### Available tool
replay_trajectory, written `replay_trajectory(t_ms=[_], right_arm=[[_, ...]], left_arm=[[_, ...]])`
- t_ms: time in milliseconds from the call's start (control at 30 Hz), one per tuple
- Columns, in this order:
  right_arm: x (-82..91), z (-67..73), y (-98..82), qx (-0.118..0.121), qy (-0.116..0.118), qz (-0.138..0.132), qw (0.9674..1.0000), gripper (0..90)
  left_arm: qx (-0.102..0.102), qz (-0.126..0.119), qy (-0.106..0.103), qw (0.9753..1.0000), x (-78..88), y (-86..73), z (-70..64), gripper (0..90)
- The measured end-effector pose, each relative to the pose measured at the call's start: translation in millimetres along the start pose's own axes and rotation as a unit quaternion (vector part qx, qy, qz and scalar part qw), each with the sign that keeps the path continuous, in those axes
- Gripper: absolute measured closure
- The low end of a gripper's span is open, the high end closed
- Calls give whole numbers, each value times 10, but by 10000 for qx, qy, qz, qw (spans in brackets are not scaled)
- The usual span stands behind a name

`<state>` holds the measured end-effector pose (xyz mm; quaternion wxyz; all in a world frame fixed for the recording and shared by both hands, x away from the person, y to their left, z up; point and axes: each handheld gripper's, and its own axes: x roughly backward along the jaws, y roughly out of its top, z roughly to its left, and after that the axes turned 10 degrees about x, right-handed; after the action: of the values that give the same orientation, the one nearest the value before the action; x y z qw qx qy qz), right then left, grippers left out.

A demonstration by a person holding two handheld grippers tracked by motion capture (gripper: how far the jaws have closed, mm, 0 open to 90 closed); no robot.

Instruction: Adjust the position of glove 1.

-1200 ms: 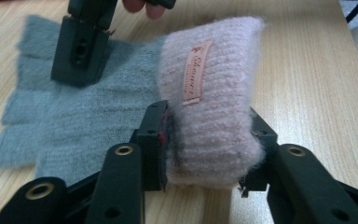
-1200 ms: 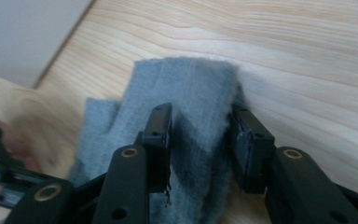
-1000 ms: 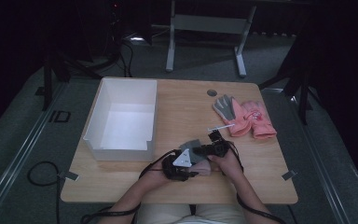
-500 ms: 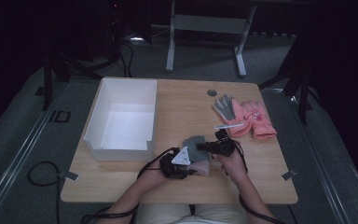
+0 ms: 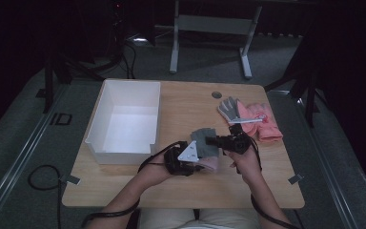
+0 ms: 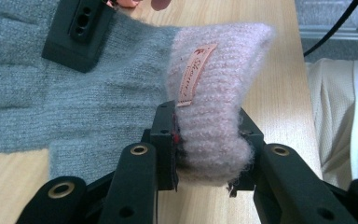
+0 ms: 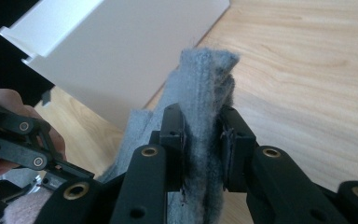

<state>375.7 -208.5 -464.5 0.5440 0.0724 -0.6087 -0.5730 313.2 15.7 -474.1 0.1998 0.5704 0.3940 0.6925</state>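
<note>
Spanning room: bare table (image 5: 181, 191) near front edge; white bin (image 5: 126, 121) left.
Glove (image 5: 204, 143): lifted between both grippers.
Left gripper (image 6: 207, 144): clamped on pink cuff.
Right gripper (image 7: 204, 135): clamped on grey fingers.

Both grippers' fingers have just closed on the grey-and-pink glove (image 5: 204, 149) and lifted it off the table (image 5: 181, 191).

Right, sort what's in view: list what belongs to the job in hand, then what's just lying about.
In the job:
- grey and pink glove
- left gripper, clamped on its pink cuff
- right gripper, clamped on its grey finger end

Lying about:
- white box
- second glove
- wooden table
</note>
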Motion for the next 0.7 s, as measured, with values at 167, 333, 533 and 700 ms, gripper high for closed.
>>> replay_trajectory(t_ms=[167, 333, 533, 700], right_arm=[[120, 69, 165, 82, -9, -189, 9998, 742], [175, 154, 353, 232, -30, -282, 9993, 742], [131, 259, 555, 339, 6, -356, 9988, 742], [35, 361, 737, 444, 51, -370, 9983, 742]], left_arm=[[-203, 100, 130, 9997, 194, 205, 18, 682], [-393, 178, 330, 9985, 393, 335, 25, 682], [-421, 361, 414, 9976, 629, 417, 124, 683], [-362, 424, 482, 9973, 813, 413, 221, 683]])
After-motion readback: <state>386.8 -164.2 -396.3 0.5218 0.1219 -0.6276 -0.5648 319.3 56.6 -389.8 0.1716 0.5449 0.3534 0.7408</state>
